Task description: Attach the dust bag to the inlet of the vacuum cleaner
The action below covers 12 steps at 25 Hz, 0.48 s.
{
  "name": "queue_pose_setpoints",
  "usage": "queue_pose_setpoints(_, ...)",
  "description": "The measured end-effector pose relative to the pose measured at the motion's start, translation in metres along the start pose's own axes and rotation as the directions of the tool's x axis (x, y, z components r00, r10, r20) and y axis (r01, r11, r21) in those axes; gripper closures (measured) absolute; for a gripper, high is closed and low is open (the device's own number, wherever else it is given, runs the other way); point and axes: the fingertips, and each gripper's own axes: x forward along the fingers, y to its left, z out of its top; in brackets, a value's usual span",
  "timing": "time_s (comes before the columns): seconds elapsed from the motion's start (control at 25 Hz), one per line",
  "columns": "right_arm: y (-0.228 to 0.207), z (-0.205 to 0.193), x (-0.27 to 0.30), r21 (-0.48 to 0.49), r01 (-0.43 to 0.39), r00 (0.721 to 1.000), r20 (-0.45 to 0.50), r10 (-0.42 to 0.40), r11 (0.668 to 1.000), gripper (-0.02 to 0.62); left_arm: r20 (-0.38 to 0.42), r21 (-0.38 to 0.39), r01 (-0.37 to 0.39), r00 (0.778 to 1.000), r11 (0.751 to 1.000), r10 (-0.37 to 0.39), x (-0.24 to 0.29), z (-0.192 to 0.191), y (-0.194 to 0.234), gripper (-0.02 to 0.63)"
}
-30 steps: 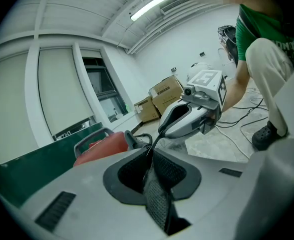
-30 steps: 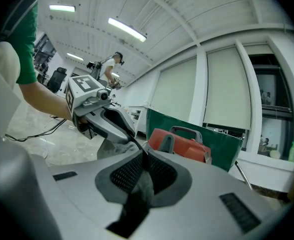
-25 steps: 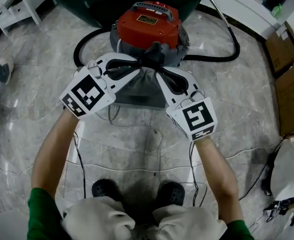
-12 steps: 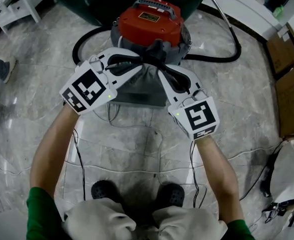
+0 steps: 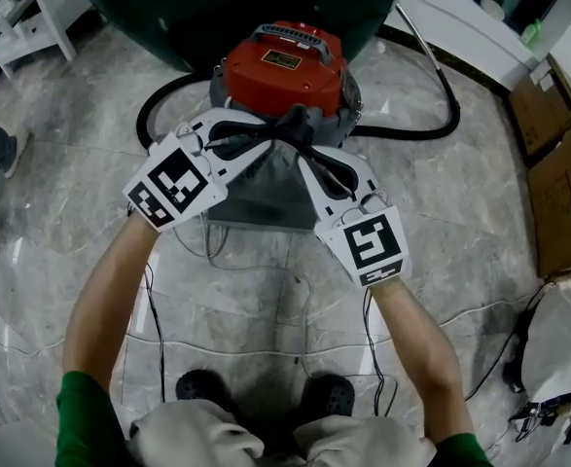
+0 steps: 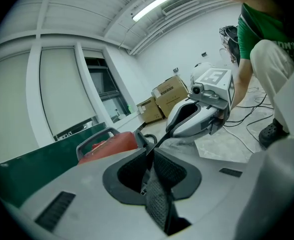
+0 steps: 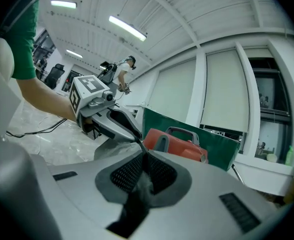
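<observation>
The red vacuum cleaner (image 5: 283, 66) stands on the marble floor in front of the person. A grey dust bag (image 5: 266, 188) hangs at its front, its mouth up against the dark inlet (image 5: 301, 120). My left gripper (image 5: 283, 132) comes in from the left and is shut on the bag's top edge. My right gripper (image 5: 303, 149) comes in from the right and is shut on the same edge. In the left gripper view, grey fabric (image 6: 157, 199) is pinched in my left gripper (image 6: 148, 151). The right gripper view shows fabric (image 7: 136, 194) pinched in my right gripper (image 7: 144, 156).
A black hose (image 5: 431, 129) loops round behind the vacuum. Thin cables (image 5: 217, 251) lie on the floor under the bag. Cardboard boxes (image 5: 557, 183) stand at the right and a white shelf (image 5: 13, 17) at the far left. A dark green panel (image 5: 168, 8) rises behind the vacuum.
Both grippers stay shut on the bag at the inlet. The left one has edged a little sideways. The shoe of a person at the left edge has shifted.
</observation>
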Motion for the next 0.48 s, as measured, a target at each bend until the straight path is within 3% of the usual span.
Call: queue_pose_setpoints(0.48, -0.027, -0.002, 0.012, 0.028, 0.015, 1.0, 0.015, -0.015, 0.999, 0.557, 0.016, 0.012, -0.028, 0.999, 1.0, 0.028, 0.013, 0.003, 0.016, 0.557)
